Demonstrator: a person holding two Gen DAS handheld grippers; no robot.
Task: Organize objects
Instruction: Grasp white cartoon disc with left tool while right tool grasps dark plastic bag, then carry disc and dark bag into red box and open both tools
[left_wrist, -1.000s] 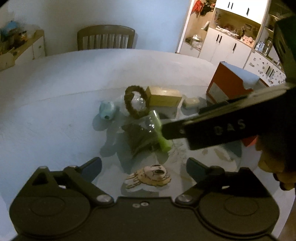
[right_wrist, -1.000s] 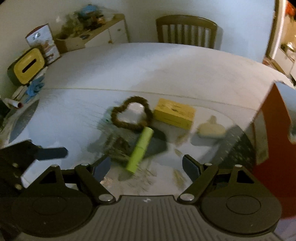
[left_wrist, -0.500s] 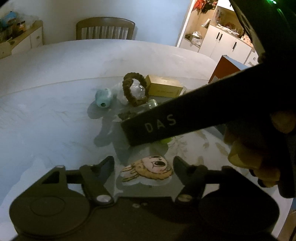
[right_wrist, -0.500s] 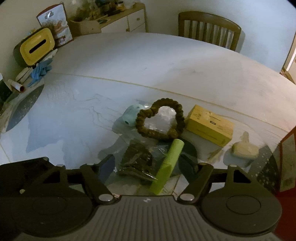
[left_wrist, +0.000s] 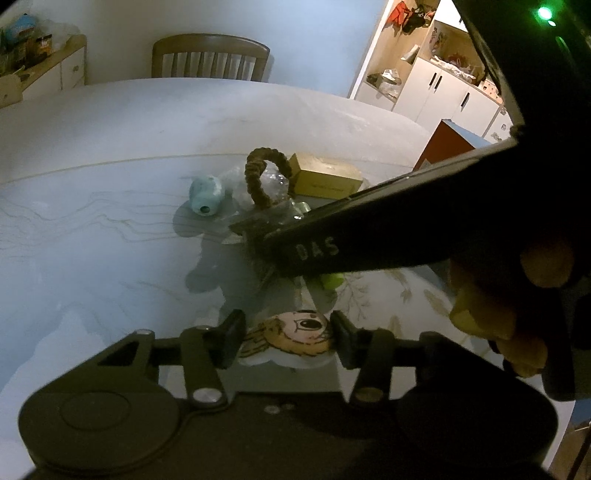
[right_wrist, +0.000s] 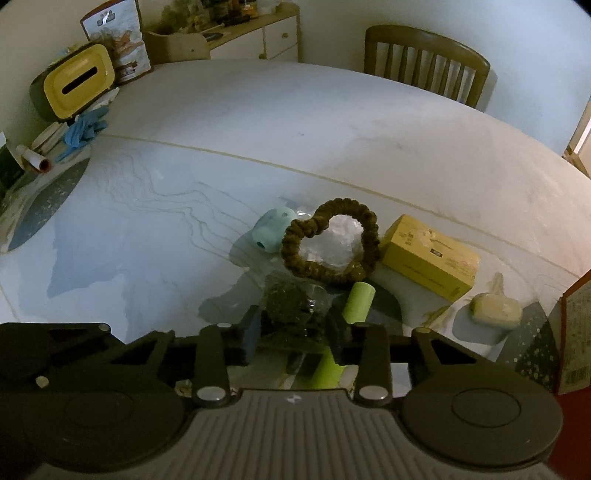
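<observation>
My left gripper (left_wrist: 286, 341) is low over the table, its jaws closing, and both pads meet the edges of a flat cartoon-face badge (left_wrist: 291, 332). My right gripper (right_wrist: 293, 332) is closing too, pads pressed on a clear packet of dark bits (right_wrist: 291, 306). A lime-green tube (right_wrist: 358, 301) runs under its right finger. Behind the packet lie a brown braided ring (right_wrist: 291, 254), a teal cylinder (right_wrist: 275, 229), a yellow box (right_wrist: 428, 258) and a cream lump (right_wrist: 495, 308). The right gripper's dark finger (left_wrist: 317, 251) crosses the left wrist view and hides most of the packet.
A red box (right_wrist: 576, 332) stands at the table's right edge. Far left are a yellow tissue holder (right_wrist: 77, 83) and blue gloves (right_wrist: 83, 129). A wooden chair (right_wrist: 424, 62) stands behind the table. A gloved hand (left_wrist: 498, 314) holds the right gripper.
Both pairs of jaws have narrowed. The right gripper came down and left over the dark packet. The left gripper's fingers now bracket the badge, which lay ahead of them before.
</observation>
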